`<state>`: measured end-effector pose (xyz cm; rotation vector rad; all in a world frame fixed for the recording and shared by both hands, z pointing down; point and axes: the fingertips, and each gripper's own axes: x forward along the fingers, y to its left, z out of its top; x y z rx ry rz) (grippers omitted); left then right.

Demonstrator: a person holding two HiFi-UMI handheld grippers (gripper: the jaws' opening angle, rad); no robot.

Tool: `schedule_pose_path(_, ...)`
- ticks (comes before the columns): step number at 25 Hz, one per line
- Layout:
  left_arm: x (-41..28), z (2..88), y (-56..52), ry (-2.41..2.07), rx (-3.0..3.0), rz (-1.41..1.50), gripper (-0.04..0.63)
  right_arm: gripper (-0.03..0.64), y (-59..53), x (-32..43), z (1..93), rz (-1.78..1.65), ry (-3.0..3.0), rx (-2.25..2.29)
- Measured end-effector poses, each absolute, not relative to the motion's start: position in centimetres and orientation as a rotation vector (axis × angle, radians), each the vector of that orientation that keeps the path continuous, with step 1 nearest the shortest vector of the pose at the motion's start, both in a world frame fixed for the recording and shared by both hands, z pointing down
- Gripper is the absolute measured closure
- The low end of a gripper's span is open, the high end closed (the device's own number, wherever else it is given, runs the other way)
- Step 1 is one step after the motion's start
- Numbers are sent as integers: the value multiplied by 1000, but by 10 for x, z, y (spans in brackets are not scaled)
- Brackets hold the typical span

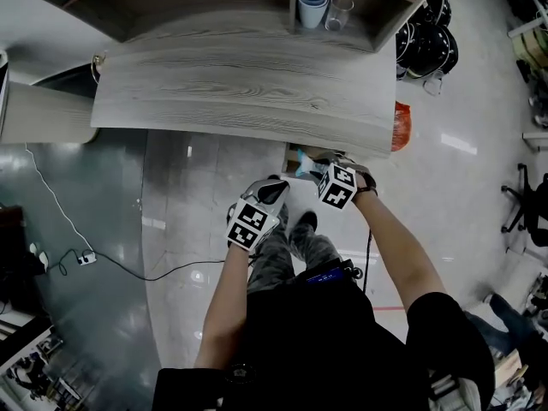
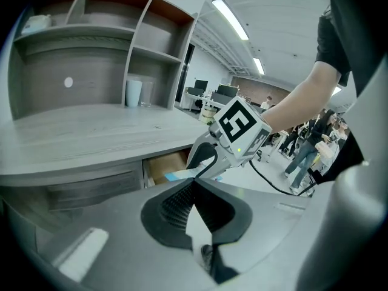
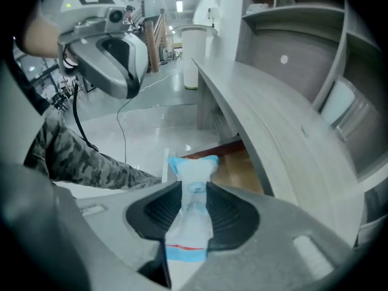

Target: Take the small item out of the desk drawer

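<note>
Head view: a grey wood-grain desk [image 1: 240, 84] with a curved front edge, seen from above. On the shelf at its back right corner stand a white cup [image 1: 312, 7] and a clear glass [image 1: 339, 11]. Under the front edge, near the right corner, a drawer [image 1: 294, 156] is pulled open. The right gripper [image 1: 310, 168] reaches over it, a pale blue packet [image 1: 303, 169] at its tips. The left gripper [image 1: 276, 192] hangs just beside it, nearer the person. A thin cable [image 1: 128, 268] trails over the glossy floor to the left.

Left gripper view: its black ribbed pads meet at the tips, pressed together with nothing between them. Beyond them is the right gripper [image 2: 195, 173] with the packet's blue edge [image 2: 177, 176] poking out in front of the drawer [image 2: 162, 167] — its plain brown inside shows here, below the desk's [image 2: 91, 138] front edge.

Right gripper view: only here is the packet [image 3: 193, 223] clear. It is soft white plastic with blue ends and a thin red line — the right gripper [image 3: 194, 190] pinches it between ribbed black pads, above the open drawer [image 3: 233, 162]. The left gripper [image 3: 115, 59] looms upper left, over a camouflage trouser leg [image 3: 91, 165]. A white bin [image 3: 195, 53] stands by the desk's [image 3: 273, 120] far end.
</note>
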<state>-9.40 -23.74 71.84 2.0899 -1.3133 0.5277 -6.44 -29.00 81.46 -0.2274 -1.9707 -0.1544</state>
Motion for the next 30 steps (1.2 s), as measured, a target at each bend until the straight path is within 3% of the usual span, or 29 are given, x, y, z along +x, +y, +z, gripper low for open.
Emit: schedule_pose_path(30, -73, 628, -273, -1200, 2282, 582, 595, 489, -313, -35, 627, 52, -2314, 153)
